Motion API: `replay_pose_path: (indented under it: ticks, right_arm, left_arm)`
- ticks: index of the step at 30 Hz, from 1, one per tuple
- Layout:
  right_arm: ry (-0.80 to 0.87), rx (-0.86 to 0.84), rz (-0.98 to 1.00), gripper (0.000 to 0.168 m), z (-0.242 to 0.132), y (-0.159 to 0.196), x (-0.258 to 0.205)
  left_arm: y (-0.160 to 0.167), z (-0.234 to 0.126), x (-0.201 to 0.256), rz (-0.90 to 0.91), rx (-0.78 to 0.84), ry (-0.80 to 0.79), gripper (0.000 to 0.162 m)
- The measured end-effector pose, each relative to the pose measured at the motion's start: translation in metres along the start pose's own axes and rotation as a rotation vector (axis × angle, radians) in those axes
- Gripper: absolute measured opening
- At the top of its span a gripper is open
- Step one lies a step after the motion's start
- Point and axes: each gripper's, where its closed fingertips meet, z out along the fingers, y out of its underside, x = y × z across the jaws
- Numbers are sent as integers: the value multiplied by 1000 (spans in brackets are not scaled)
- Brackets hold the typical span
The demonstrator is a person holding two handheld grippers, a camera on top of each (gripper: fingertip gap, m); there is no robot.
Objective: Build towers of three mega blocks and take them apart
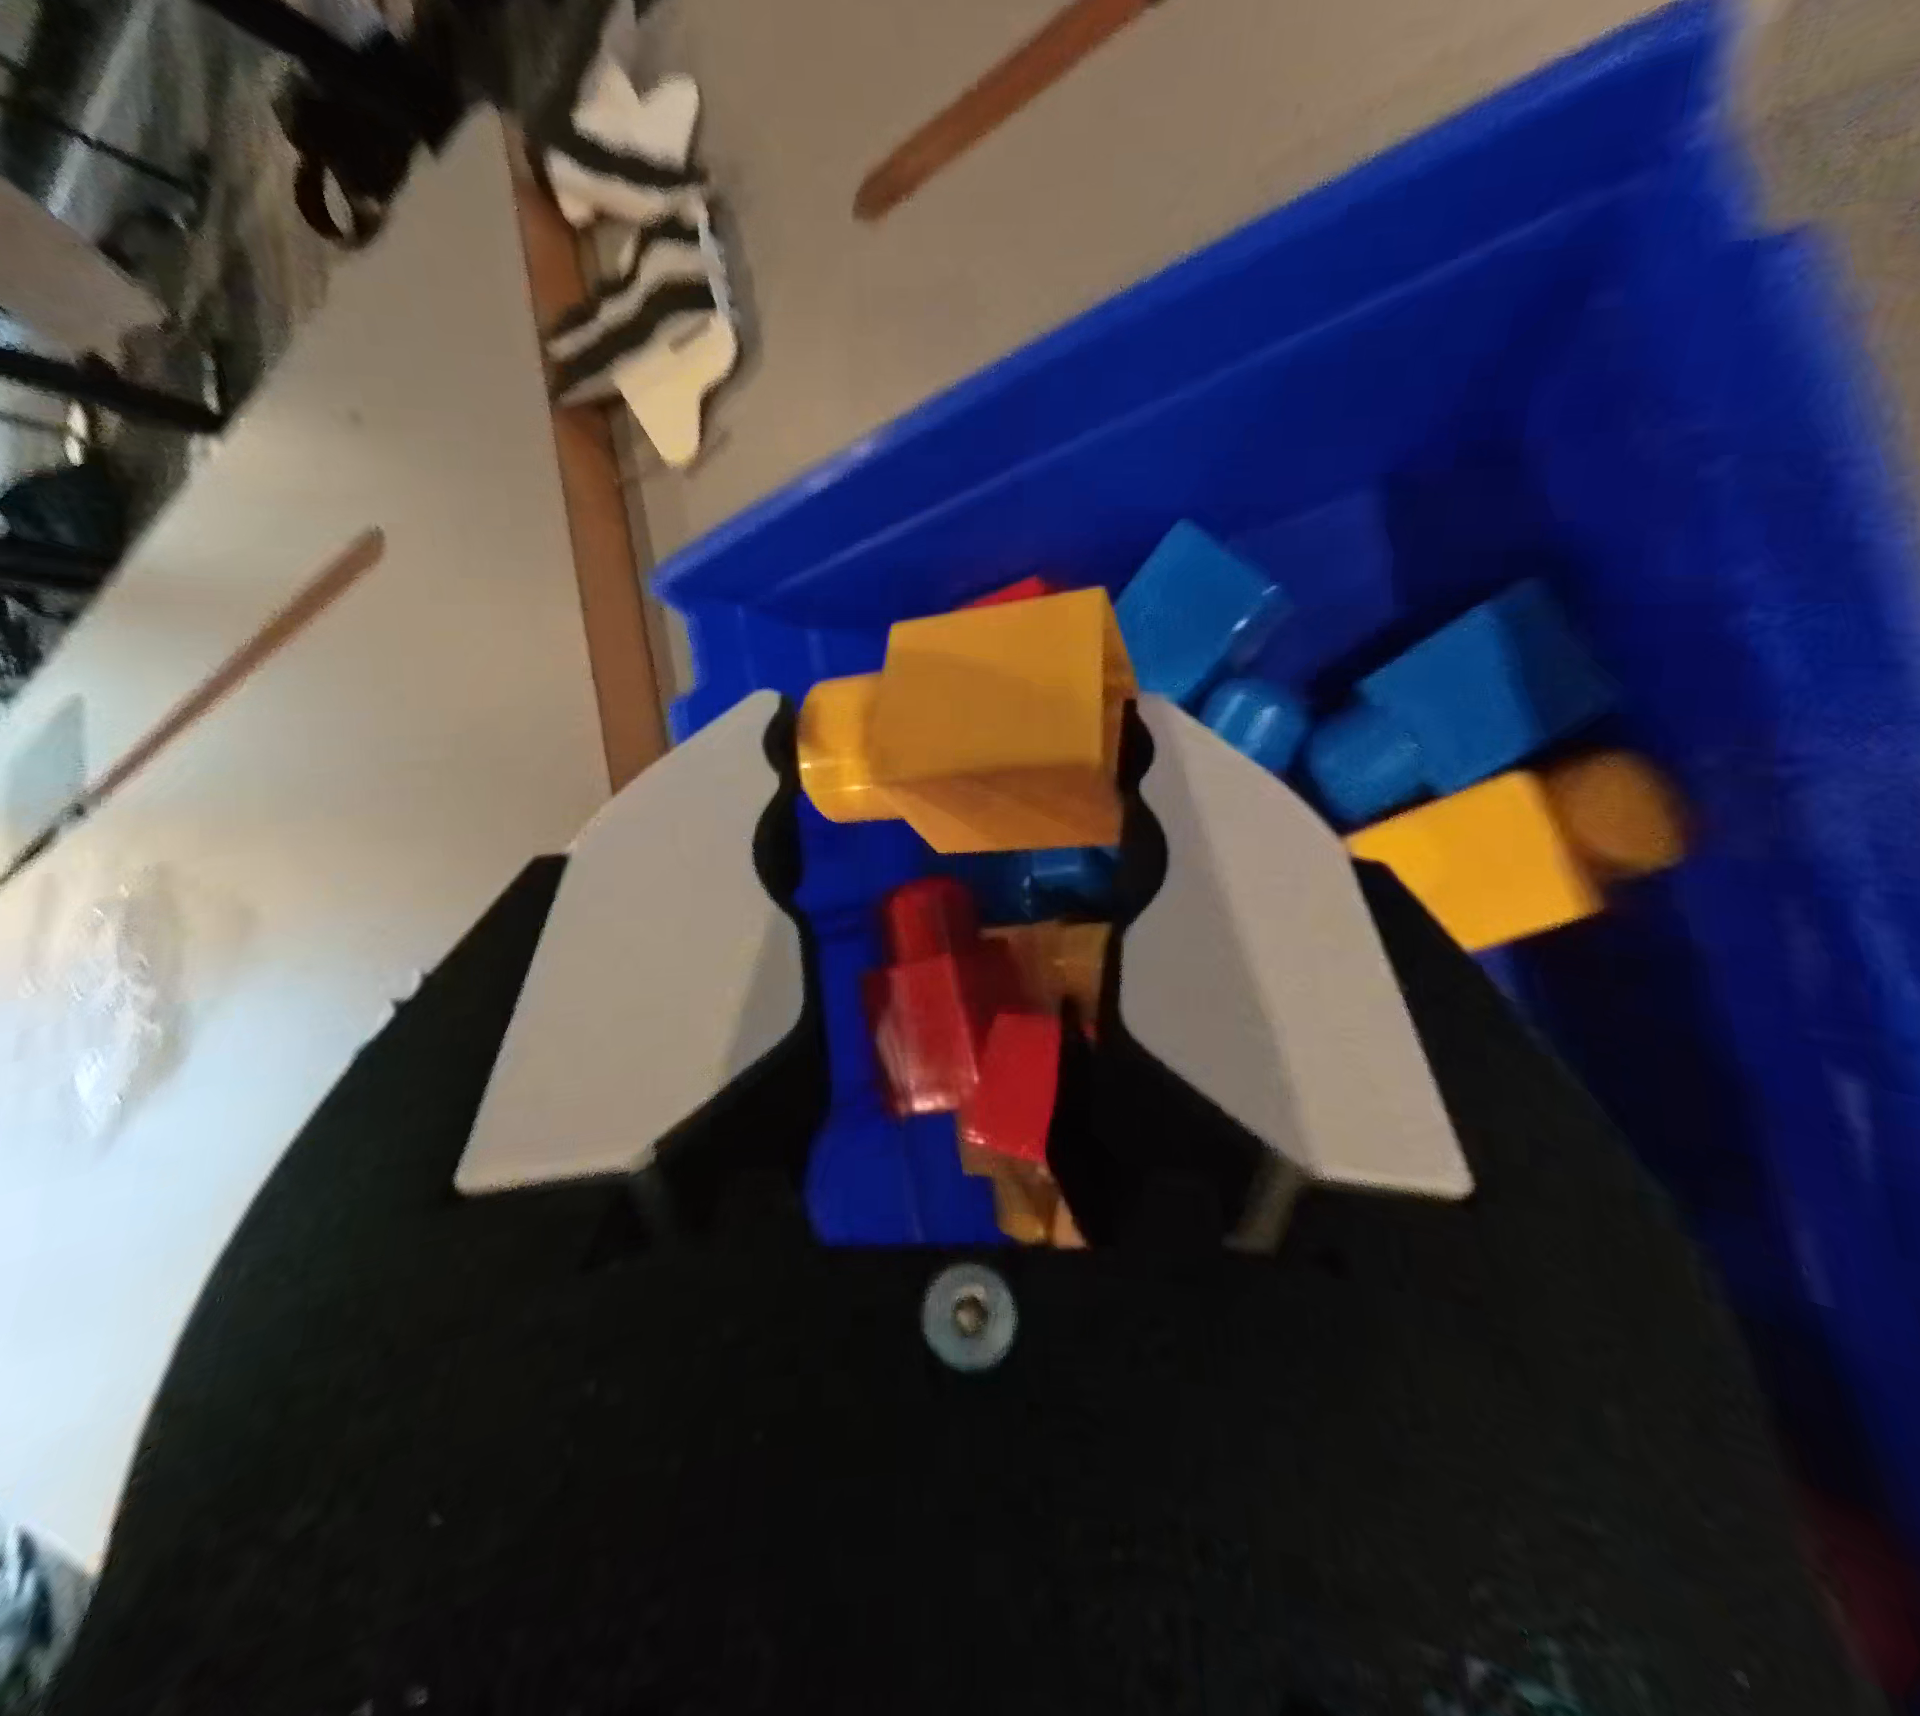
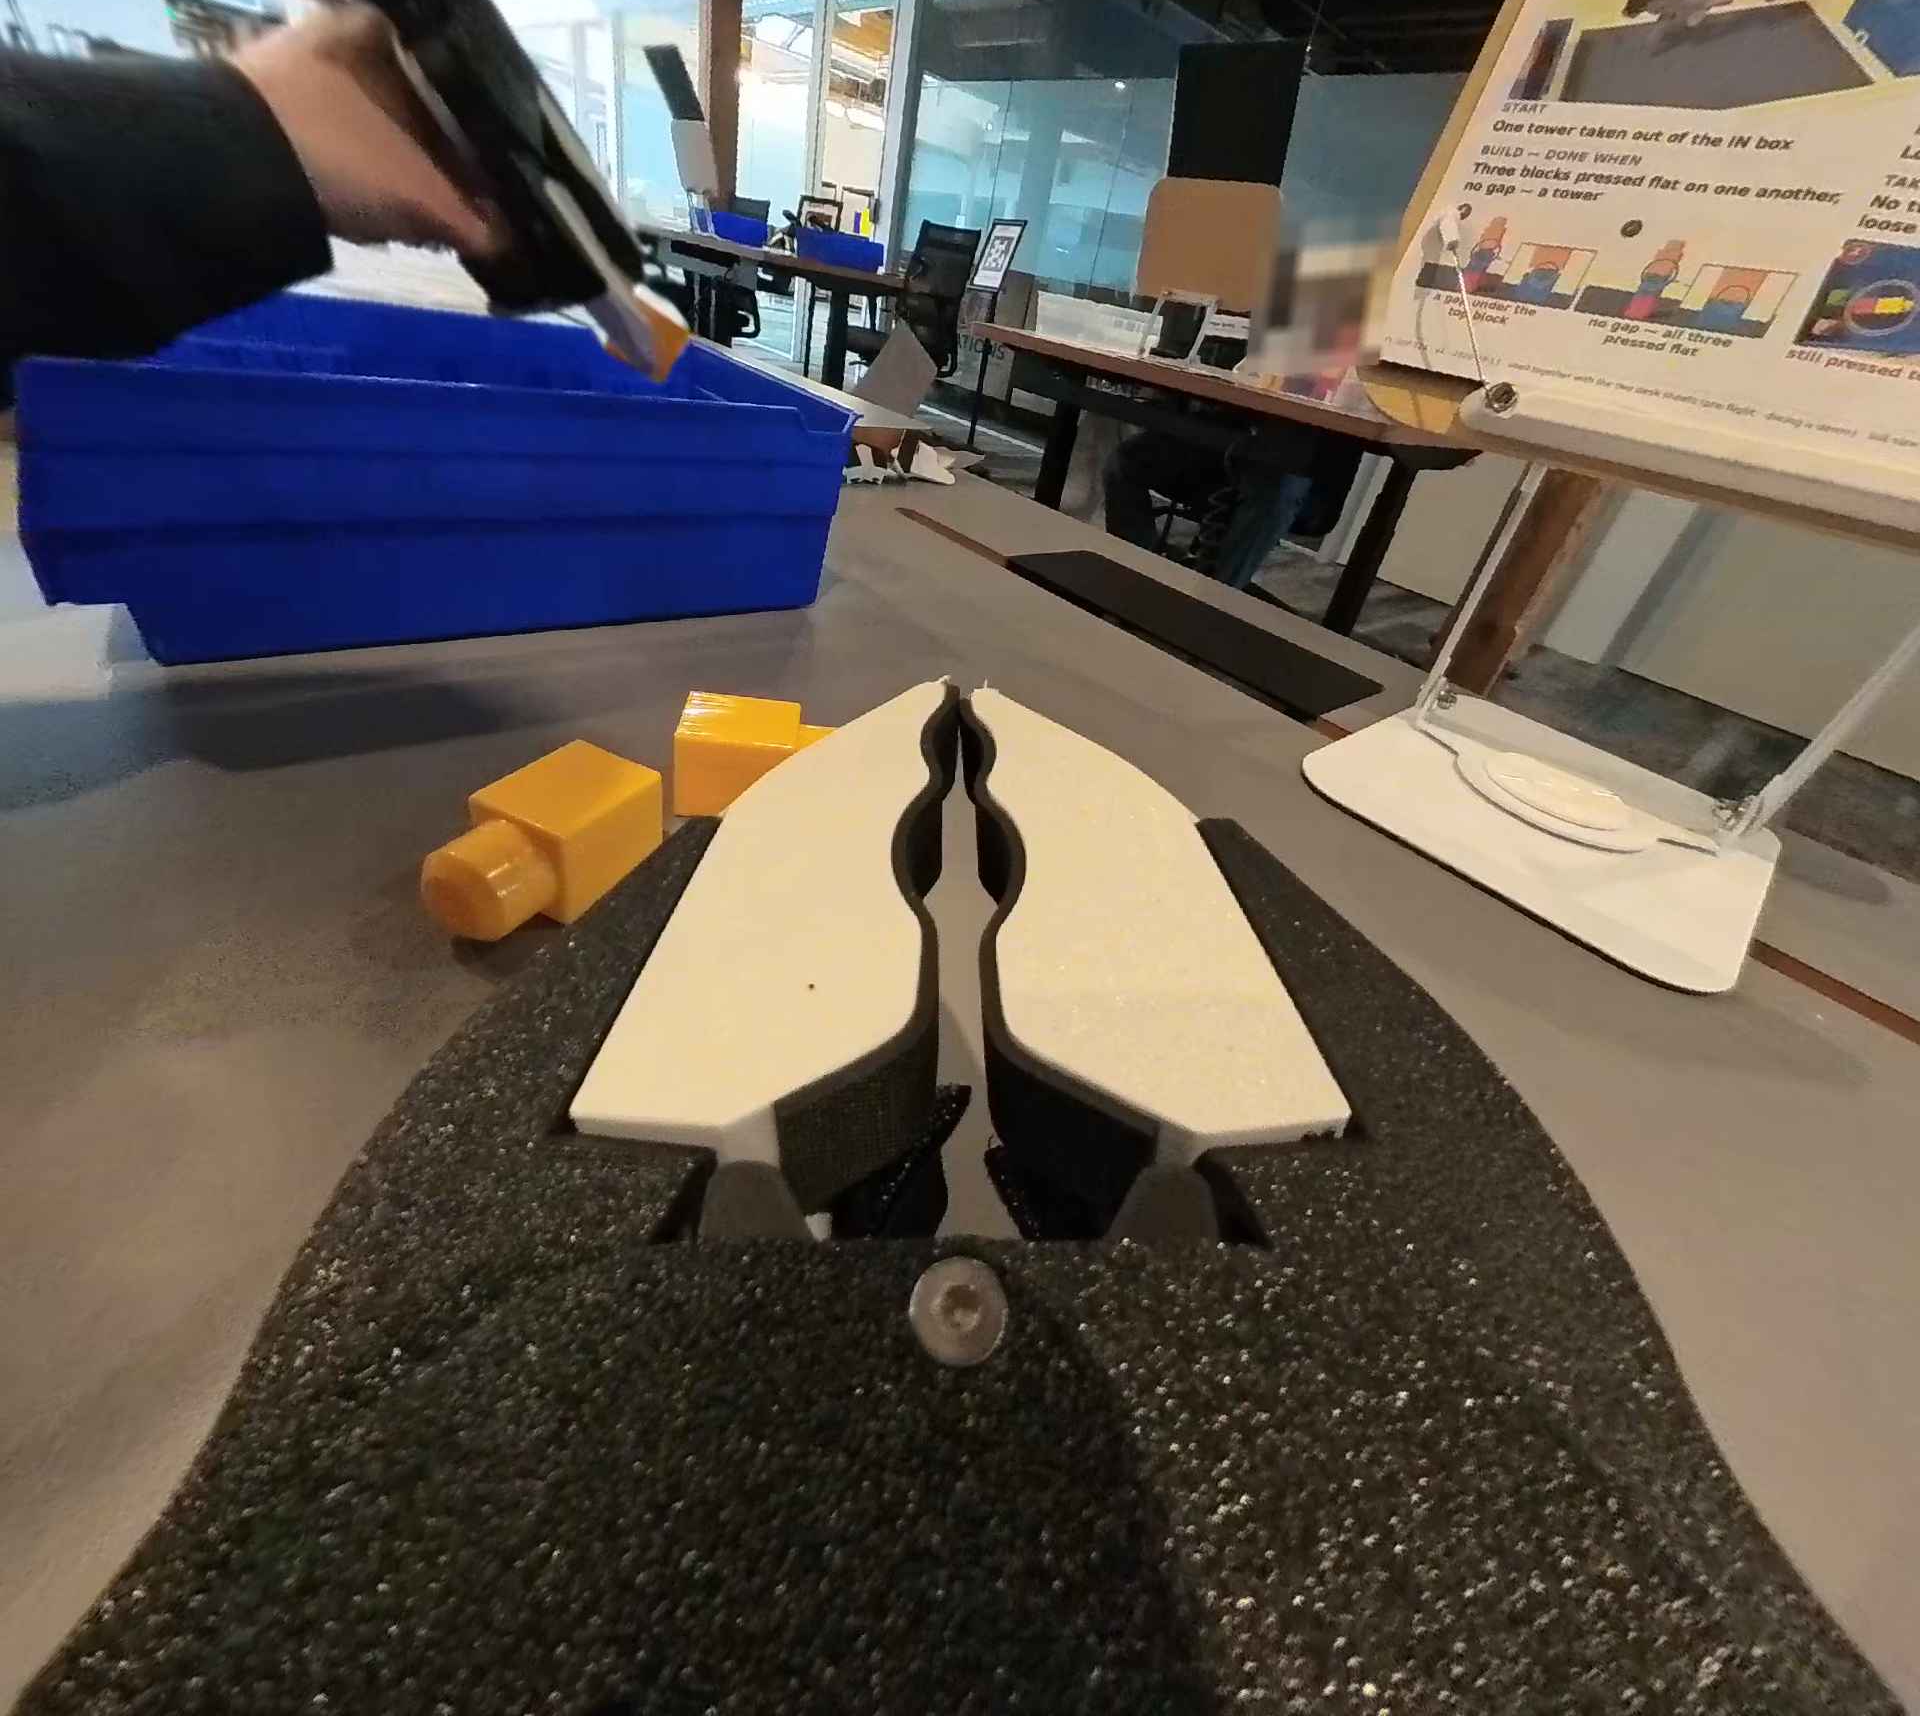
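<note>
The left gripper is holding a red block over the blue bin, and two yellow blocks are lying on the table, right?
Not quite: the block in the left gripper is yellow, not red, as the left wrist view shows. The rest holds: it is over the blue bin, and two yellow blocks lie on the table.

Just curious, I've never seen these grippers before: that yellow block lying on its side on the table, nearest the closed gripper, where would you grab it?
Probably the square body of the yellow block, not its stud. It lies on its side with the round stud pointing towards the camera, so the flat faces suit flat fingers. The right gripper is shut; I'd open it and come from above.
</note>
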Motion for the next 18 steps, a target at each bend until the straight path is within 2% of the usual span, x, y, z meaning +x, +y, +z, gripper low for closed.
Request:
replay_pose_path:
  ticks: [3, 9, 13, 18]
  right_arm:
    - [5, 6, -2, 0, -1, -1, 1]
    - [29, 25, -9, 0, -4, -6, 7]
    - [69, 32, -32, 0, -9, -9, 17]
    - [133, 37, -22, 0, -17, -10, 37]
  left_arm:
    - [-35, -43, 22, 44, 135, 31, 59]
    - [-88, -113, 117, 174, 378, 288, 59]
    - [-98, -132, 208, 281, 449, 508, 59]
    - [-82, -123, 307, 380, 402, 730, 59]
